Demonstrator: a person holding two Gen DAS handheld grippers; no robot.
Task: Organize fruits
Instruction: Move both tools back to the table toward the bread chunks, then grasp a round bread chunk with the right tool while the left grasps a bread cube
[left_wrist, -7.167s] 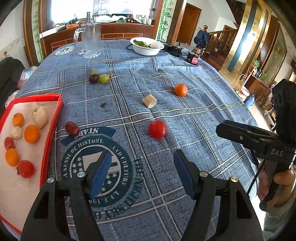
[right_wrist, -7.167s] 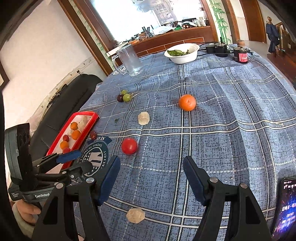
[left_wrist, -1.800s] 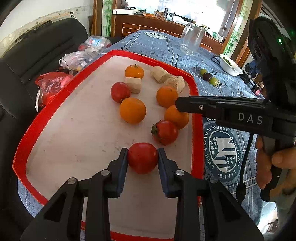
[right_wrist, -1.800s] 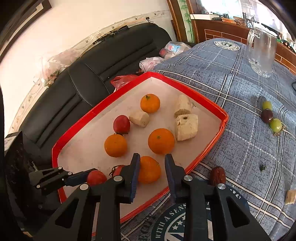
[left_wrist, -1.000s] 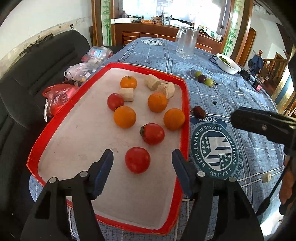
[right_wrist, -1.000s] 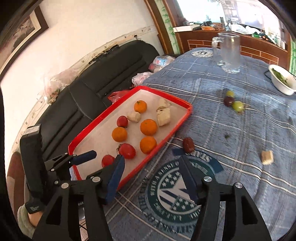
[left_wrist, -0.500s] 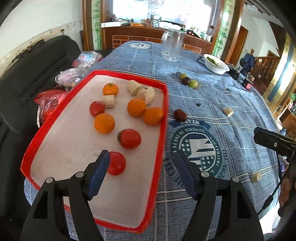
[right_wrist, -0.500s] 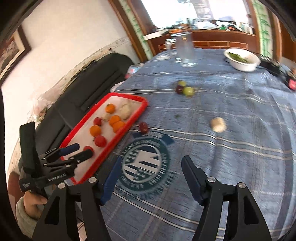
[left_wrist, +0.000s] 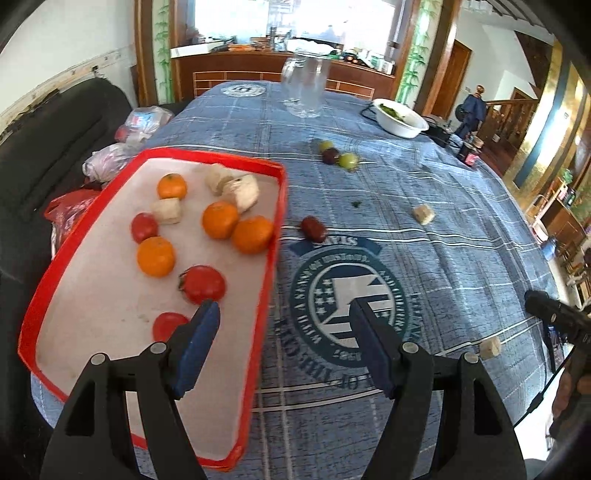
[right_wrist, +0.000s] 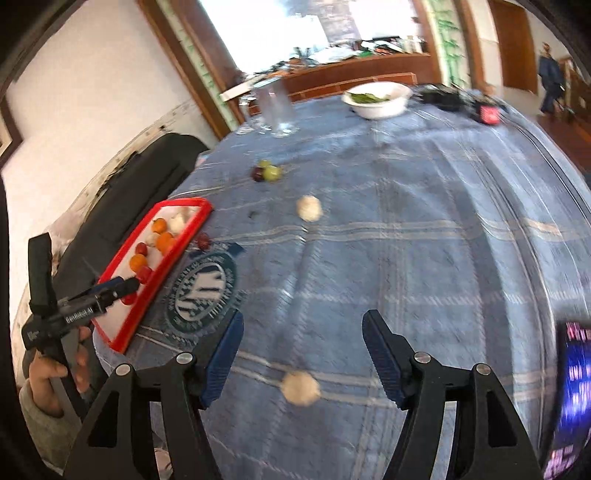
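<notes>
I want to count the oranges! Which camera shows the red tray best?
The left wrist view. The red tray fills its left side, close and sharp, with four oranges countable. In the right wrist view, the tray is small, far off and blurred, partly behind the left claw.

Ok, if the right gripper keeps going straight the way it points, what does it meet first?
Probably the pale chunk lying on the blue tablecloth, roughly centred ahead of the right gripper, whose jaws are wide open. Depth is unclear, so it might pass over it.

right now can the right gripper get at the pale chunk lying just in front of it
Probably yes: the right gripper has its jaws open, and the pale chunk lies on bare tablecloth between them, nothing around it.
</notes>
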